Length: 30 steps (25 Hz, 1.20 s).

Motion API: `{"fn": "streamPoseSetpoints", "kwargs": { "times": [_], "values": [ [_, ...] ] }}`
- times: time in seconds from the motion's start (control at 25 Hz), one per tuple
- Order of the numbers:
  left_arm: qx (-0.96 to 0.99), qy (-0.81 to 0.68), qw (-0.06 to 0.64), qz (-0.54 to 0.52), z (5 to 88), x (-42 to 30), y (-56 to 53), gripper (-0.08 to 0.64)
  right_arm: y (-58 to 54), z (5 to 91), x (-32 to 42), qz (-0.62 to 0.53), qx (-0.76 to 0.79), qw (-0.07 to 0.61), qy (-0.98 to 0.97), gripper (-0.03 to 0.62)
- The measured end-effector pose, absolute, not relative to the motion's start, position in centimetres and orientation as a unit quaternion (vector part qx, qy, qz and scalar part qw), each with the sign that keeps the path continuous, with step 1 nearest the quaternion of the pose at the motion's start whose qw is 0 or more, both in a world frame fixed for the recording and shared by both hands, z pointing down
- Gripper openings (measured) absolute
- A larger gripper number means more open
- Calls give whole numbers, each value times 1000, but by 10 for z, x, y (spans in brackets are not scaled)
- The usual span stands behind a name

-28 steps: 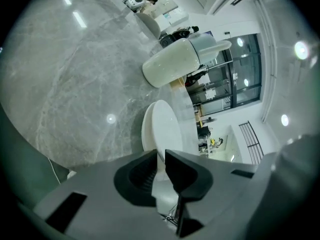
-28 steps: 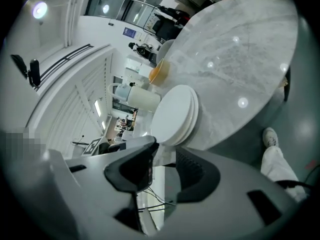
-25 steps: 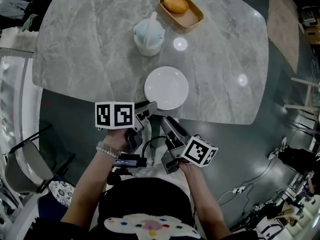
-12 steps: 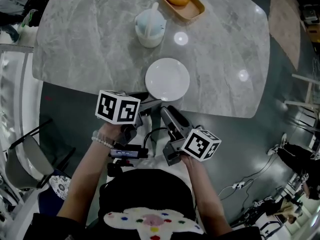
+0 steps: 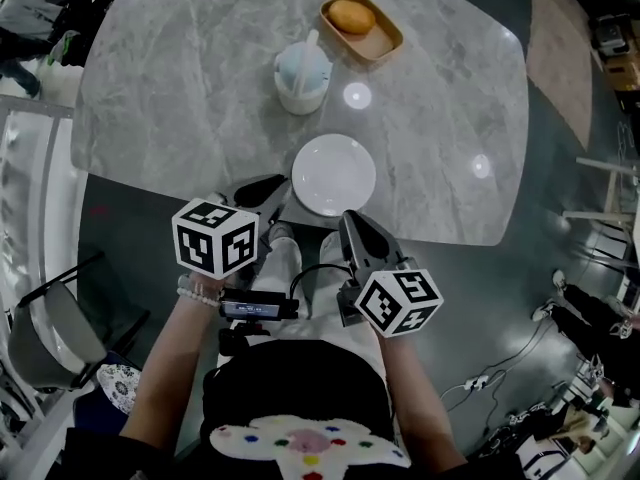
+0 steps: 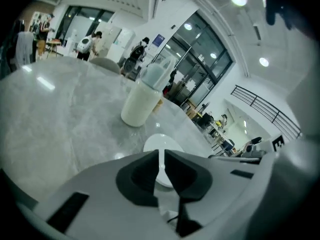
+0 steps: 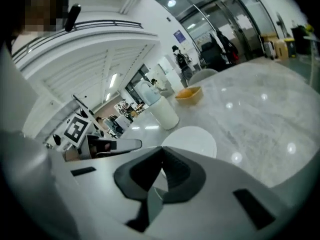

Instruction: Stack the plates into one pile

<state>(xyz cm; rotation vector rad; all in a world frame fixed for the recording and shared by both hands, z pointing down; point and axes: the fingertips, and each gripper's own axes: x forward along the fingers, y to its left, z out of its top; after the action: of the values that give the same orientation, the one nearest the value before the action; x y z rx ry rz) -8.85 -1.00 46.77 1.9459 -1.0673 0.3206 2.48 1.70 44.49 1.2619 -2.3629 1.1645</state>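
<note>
One white plate (image 5: pixel 334 175) lies near the front edge of the grey marble table (image 5: pixel 180 98); it also shows in the left gripper view (image 6: pixel 157 143) and the right gripper view (image 7: pixel 192 138). Both grippers hover off the table's front edge, short of the plate and pointing at it. My left gripper (image 5: pixel 262 192) is to the plate's left; its jaws (image 6: pixel 161 156) are closing, with a thin slit left and nothing between them. My right gripper (image 5: pixel 350 220) is just below the plate, and its jaws (image 7: pixel 162 151) are shut and empty.
A tall white cup (image 5: pixel 302 76) with a spoon in it stands behind the plate. Farther back, a wooden tray (image 5: pixel 385 40) holds an orange fruit (image 5: pixel 352 14). Chairs (image 5: pixel 40 338) and cables (image 5: pixel 500 368) are on the floor around the table.
Both grippers have rolled, so their marker cubes show other faces. The left cube has shifted left and down in the head view. The plate has stayed where it was.
</note>
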Motion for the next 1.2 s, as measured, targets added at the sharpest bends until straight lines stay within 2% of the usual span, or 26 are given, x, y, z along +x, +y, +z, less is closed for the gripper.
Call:
{"fn": "streamPoseSetpoints", "kwargs": {
  "times": [0.12, 0.6, 0.8, 1.2],
  "values": [
    [799, -455, 376, 113, 439, -100, -22, 16, 2, 422, 25, 340, 442, 113, -822, 2],
    [829, -506, 233, 53, 331, -127, -34, 11, -21, 350, 35, 224, 461, 93, -854, 2],
    [836, -506, 206, 52, 305, -129, -27, 11, -23, 320, 40, 177, 470, 94, -860, 2],
    [832, -514, 198, 66, 295, -135, -3, 11, -14, 295, 47, 149, 477, 94, -861, 2]
  ]
}}
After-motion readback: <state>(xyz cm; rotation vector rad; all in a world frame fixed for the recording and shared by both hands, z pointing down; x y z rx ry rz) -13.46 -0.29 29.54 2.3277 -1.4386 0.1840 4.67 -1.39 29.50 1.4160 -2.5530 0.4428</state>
